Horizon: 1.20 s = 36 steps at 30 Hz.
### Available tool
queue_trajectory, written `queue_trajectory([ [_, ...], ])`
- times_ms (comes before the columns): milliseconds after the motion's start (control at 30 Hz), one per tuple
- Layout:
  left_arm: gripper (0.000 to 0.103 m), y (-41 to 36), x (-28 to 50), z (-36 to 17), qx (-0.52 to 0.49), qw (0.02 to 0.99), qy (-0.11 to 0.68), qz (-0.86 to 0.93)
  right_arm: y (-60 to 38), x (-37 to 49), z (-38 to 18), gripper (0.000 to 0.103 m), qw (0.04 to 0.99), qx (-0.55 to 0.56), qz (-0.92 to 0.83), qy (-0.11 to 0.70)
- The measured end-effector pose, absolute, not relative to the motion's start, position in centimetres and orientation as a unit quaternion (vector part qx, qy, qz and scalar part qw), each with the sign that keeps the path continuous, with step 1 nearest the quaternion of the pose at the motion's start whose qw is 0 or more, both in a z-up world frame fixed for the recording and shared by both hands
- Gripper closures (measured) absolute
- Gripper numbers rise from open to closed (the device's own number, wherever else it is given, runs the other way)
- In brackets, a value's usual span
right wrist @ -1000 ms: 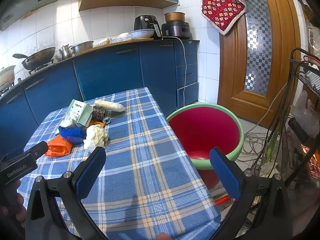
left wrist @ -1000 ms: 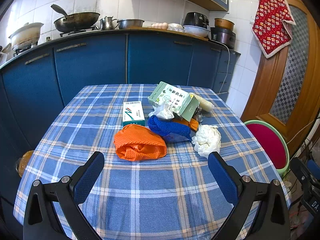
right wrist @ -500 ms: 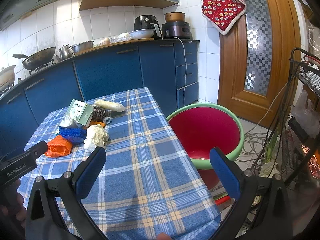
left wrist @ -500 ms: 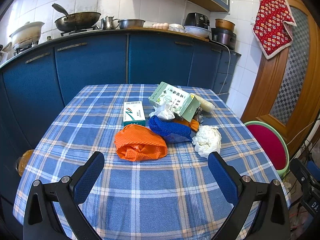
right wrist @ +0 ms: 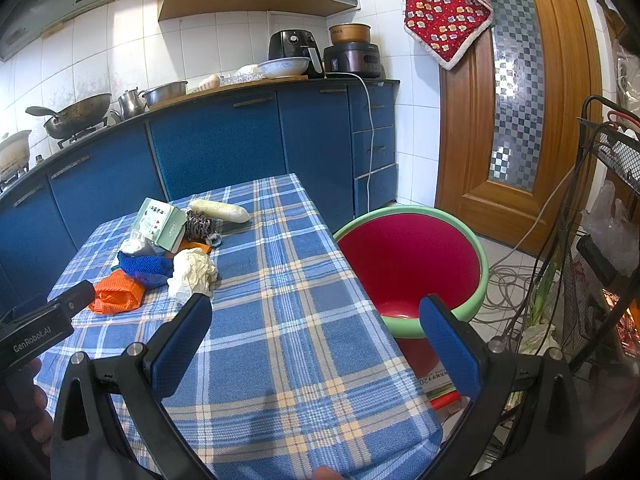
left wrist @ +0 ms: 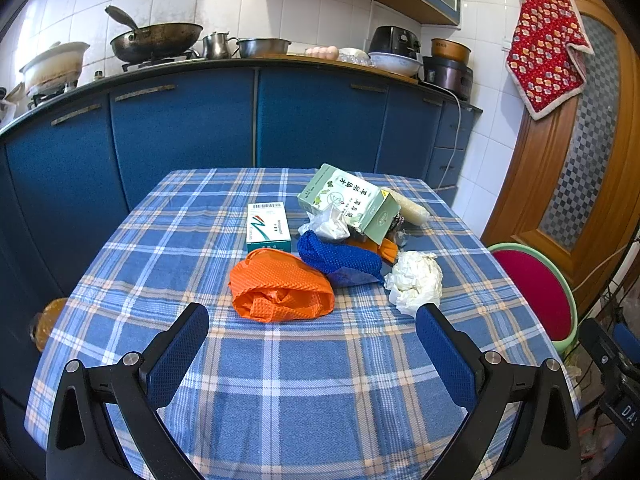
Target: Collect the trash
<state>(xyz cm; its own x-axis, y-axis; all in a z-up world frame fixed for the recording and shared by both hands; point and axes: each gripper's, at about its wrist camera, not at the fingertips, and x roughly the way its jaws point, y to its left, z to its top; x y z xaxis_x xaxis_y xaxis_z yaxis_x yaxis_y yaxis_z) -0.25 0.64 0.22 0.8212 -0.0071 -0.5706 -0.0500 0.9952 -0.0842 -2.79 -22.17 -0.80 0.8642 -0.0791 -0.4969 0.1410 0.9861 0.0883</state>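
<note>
A heap of trash lies mid-table on the blue plaid cloth: an orange mesh bag, a blue mesh bag, a crumpled white tissue, a green carton and a small teal-and-white box. My left gripper hovers open just short of the orange bag, holding nothing. My right gripper is open and empty over the table's right edge, with the tissue by its left fingertip. A red basin with a green rim stands beside the table.
Blue kitchen cabinets run behind the table, with a wok and pots on the counter. A wooden door is at the right. Cables and a wire rack crowd the floor by the basin. A hand holds the left gripper.
</note>
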Motion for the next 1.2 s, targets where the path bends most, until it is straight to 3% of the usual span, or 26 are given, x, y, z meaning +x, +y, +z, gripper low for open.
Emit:
queue_trajectory([
  [1200,0.0,1.54,0.4,0.42,-0.051,0.954,0.294,0.02,-22.09,-2.17,-1.11,0.001,0.962,0.057,-0.057,0.26],
])
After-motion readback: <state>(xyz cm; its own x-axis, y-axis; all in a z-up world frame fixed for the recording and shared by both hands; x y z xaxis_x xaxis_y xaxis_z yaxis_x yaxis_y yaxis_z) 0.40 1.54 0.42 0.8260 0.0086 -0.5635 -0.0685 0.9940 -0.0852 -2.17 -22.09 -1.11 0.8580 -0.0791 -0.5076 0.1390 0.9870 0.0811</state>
